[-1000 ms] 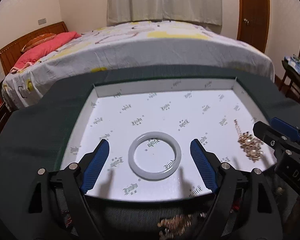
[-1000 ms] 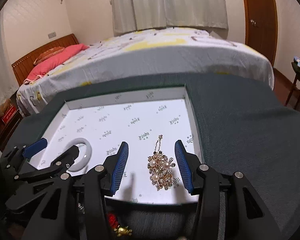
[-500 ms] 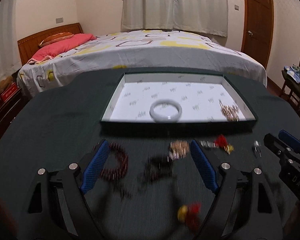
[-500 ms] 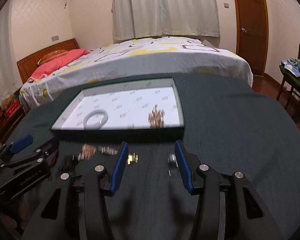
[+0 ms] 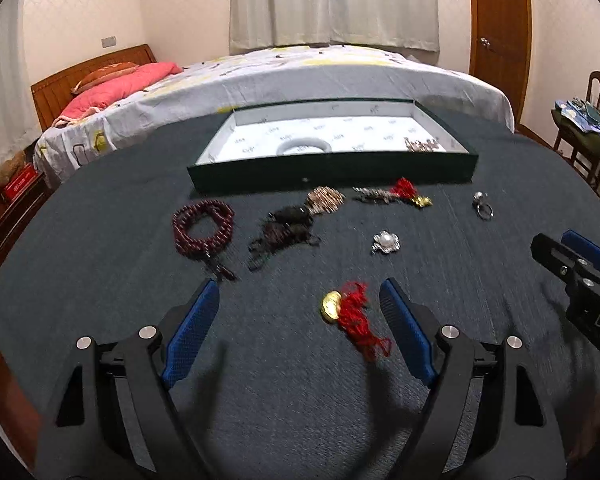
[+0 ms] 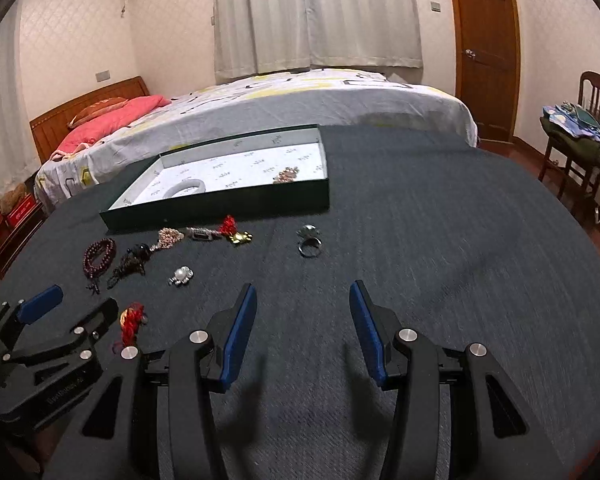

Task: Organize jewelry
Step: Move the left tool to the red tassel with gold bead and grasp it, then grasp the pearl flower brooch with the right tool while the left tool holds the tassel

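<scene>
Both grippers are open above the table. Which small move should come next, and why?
Probably lower the left gripper onto the gold charm with red tassel. It lies loose on the table, nearest to its open jaws, while the tray holds only two pieces.

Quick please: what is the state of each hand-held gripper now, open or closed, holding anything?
Left hand-held gripper: open, holding nothing.
Right hand-held gripper: open, holding nothing.
</scene>
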`<state>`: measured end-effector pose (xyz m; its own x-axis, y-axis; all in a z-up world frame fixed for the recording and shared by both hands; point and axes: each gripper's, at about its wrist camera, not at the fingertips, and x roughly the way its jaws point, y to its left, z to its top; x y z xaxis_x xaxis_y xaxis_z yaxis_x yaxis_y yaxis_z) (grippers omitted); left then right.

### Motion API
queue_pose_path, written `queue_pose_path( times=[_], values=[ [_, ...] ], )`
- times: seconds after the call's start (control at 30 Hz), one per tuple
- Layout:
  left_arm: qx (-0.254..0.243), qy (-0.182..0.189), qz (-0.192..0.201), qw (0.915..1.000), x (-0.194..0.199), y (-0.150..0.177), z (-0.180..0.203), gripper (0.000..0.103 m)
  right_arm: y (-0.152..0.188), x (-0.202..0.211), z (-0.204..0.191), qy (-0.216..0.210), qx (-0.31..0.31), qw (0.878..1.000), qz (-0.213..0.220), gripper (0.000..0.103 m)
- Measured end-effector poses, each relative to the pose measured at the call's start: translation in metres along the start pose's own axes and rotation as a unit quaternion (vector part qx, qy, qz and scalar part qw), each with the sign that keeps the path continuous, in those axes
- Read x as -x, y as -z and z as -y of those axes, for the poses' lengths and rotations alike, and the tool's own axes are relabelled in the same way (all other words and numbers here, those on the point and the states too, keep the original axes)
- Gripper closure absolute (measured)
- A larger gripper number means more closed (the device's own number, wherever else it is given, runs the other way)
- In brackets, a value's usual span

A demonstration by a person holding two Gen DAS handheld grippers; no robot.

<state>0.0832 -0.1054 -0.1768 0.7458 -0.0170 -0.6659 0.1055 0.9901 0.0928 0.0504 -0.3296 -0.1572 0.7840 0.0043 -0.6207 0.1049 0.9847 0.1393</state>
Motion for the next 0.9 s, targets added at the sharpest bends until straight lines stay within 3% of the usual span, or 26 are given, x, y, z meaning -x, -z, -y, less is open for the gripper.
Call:
queue_pose_path(
  times=[0.13, 0.3, 0.6, 0.73, 0.9],
  values=[
    [-0.006, 0.003, -0.017, 0.9998, -0.009, 0.004, 0.008, 0.03, 0.001, 0.002, 0.006, -0.001, -0.014, 1.0, 0.003, 0.055],
    [-0.003, 0.008, -0.042, 0.9991, -0.021, 0.01, 0.007, 0.03, 0.001, 0.001, 0.008, -0.009, -0.022, 1.0, 0.003, 0.055],
    [0.005, 0.048, -0.047, 0.9977, -0.024, 0.014, 0.004, 0.061, 0.005, -0.001, 0.007, -0.014, -0.026, 1.0, -0.003, 0.055],
    [-0.002, 0.064, -0.044, 0.997, -0.023, 0.014, 0.007, 0.084, 0.006, -0.001, 0.009, -0.014, -0.028, 1.0, -0.003, 0.055],
    [-0.005, 0.071, -0.04, 0.9967, -0.024, 0.014, 0.006, 0.091, 0.007, -0.002, 0.007, -0.015, -0.026, 1.0, -0.005, 0.055]
  ],
)
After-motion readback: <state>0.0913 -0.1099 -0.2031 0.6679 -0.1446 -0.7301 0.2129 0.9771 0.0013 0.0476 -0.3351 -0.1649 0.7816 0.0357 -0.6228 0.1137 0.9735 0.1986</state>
